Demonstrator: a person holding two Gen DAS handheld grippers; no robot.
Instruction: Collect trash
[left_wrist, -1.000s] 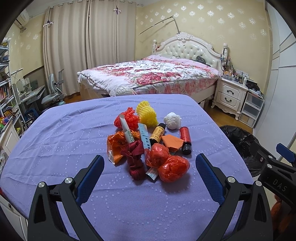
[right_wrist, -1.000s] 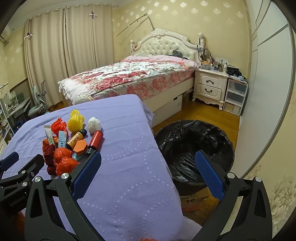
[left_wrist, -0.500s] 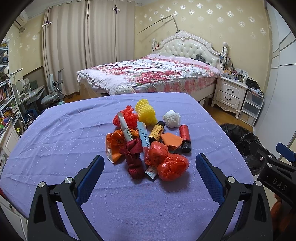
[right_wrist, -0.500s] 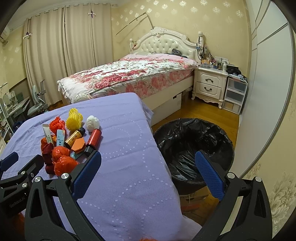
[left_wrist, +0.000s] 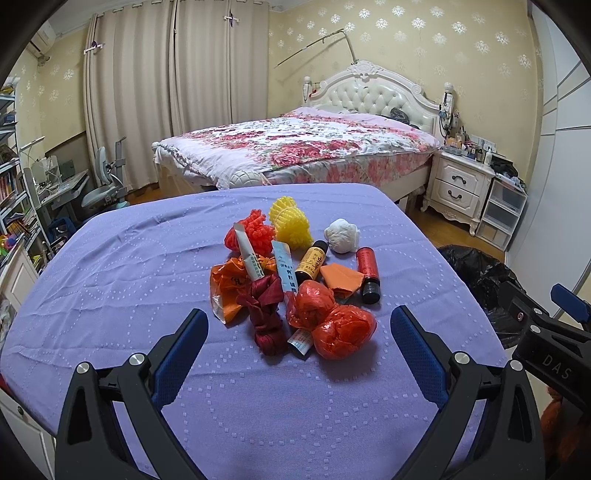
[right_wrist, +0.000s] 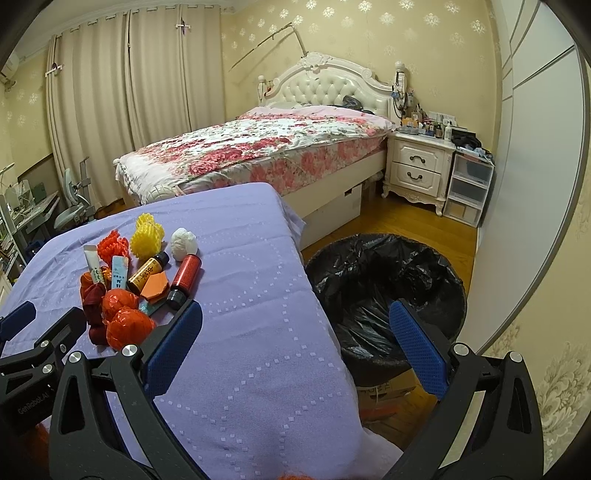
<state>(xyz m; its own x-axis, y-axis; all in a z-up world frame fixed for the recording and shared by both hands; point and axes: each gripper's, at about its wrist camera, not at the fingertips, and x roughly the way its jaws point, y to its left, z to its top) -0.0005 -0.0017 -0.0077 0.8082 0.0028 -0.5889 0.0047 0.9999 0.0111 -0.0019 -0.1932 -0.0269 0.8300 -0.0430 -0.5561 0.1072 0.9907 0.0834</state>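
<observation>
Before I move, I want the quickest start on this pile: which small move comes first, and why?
Probably ease the left gripper forward and down onto the red bag. Both grippers are open and empty, that bag is the piece nearest its fingers, and it sits on the bin side of the pile. The right gripper points between table edge and bin, not at the pile.

Floral bed (left_wrist: 295, 147), beige curtains (left_wrist: 173, 92), white nightstand (left_wrist: 460, 184), wooden floor (right_wrist: 406, 221).

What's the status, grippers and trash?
Left gripper open, empty, facing trash pile on purple tablecloth. Right gripper open, empty, near black-lined bin. Nothing blocking.
</observation>
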